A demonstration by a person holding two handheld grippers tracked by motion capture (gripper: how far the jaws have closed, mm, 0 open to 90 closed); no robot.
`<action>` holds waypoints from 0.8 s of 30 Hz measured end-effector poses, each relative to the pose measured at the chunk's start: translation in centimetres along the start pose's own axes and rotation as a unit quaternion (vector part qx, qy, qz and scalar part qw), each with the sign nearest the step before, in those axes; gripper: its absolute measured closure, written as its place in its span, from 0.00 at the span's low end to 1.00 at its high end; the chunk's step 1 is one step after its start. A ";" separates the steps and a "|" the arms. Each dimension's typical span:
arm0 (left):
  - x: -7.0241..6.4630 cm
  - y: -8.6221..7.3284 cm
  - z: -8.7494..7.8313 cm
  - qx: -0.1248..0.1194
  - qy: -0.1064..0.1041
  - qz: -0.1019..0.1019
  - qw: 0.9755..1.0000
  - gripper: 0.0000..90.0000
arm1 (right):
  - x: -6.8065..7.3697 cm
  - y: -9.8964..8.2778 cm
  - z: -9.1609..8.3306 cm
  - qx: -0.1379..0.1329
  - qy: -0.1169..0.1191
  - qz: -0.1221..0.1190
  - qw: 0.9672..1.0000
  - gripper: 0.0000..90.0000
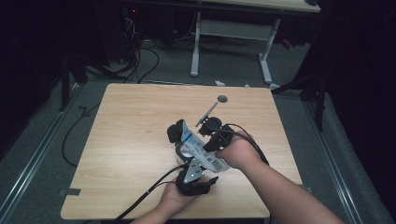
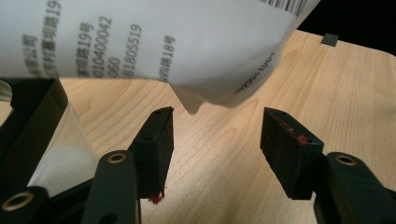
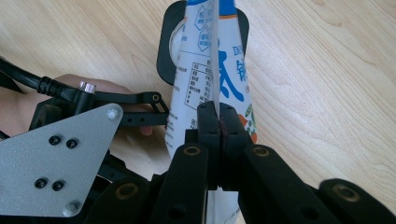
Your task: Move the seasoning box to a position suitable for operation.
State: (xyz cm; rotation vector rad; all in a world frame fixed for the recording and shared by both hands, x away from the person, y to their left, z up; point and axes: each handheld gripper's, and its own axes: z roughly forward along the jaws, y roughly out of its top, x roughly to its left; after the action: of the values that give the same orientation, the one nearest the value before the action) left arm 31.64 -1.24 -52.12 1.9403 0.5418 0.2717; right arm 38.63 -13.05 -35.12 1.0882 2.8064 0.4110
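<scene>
**Pouch pinched by its seam over the table, left jaws standing off**

The printed pouch [image 3: 219, 70] hung above the light wooden table [image 1: 130, 121], a white flexible packet with blue lettering on one face and a barcoded label with small printed text on the other [image 2: 154, 42]. It was held edge-on, not lying flat. That posture looked deliberate: gripping by the thin sealed edge kept the soft body free to hang and kept the label side turned outward.

The right gripper [image 3: 218, 121] had its two black jaws pressed together on that seam, the film caught between the pads. A tight pinch on a flat seam probably served better than squeezing the bulging body, which would slide or buckle.

The left gripper [image 2: 217, 140] sat just below the pouch's lower corner, jaws apart, with nothing between the pads and bare wood showing through the gap. It seemed parked there to take a second hold or steady the loose end. In the high view the two tools [image 1: 198, 175] [image 1: 212, 133] sat close together near the table's middle, the pouch [image 1: 201, 151] spanning them.

A clear film or bag [image 2: 65, 149] lay at the left jaw's outer side; what it belonged to could not be told. Farther out, a slim metal spoon-like tool [image 1: 212, 109] rested on the table beyond the hands, untouched.
</scene>
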 end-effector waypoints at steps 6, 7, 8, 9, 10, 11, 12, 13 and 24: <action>0.1 -0.2 -0.8 -0.004 0.000 0.002 1.000 0.49 | 0.0 0.0 0.0 0.003 0.002 0.002 1.000 1.00; 0.2 -0.3 -1.0 -0.005 0.000 0.003 1.000 0.49 | 0.0 0.0 0.0 0.003 0.000 0.004 1.000 1.00; 0.2 -0.3 -1.2 -0.006 0.000 0.005 1.000 0.49 | 0.0 0.0 0.0 0.003 0.000 0.004 1.000 1.00; 0.2 -0.3 -1.4 -0.007 0.001 0.006 1.000 0.49 | 0.0 0.0 0.0 0.002 -0.001 0.004 1.000 1.00; 0.3 -0.3 -1.7 -0.008 0.000 0.006 1.000 0.49 | 0.0 0.0 0.0 0.003 -0.002 0.005 1.000 1.00; 0.4 -0.4 -2.0 -0.013 -0.001 0.005 1.000 0.49 | 0.0 0.0 0.0 0.002 -0.001 0.006 1.000 1.00; 0.5 -0.4 -2.3 -0.017 -0.003 0.006 1.000 0.49 | 0.0 0.0 0.0 0.003 -0.002 0.006 1.000 1.00; 0.6 -0.4 -2.6 -0.018 -0.004 0.008 1.000 0.50 | 0.0 0.0 0.0 0.003 -0.002 0.007 1.000 1.00; 2.3 -1.2 -5.8 -0.024 0.011 0.027 0.999 0.50 | -0.1 -0.2 -0.2 0.002 0.001 0.009 1.000 1.00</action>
State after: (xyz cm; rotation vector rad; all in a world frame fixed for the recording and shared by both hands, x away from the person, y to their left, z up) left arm 30.89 4.91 -50.86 1.9087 0.4919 0.3380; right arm 38.56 -13.30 -34.93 1.1165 2.8022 0.4089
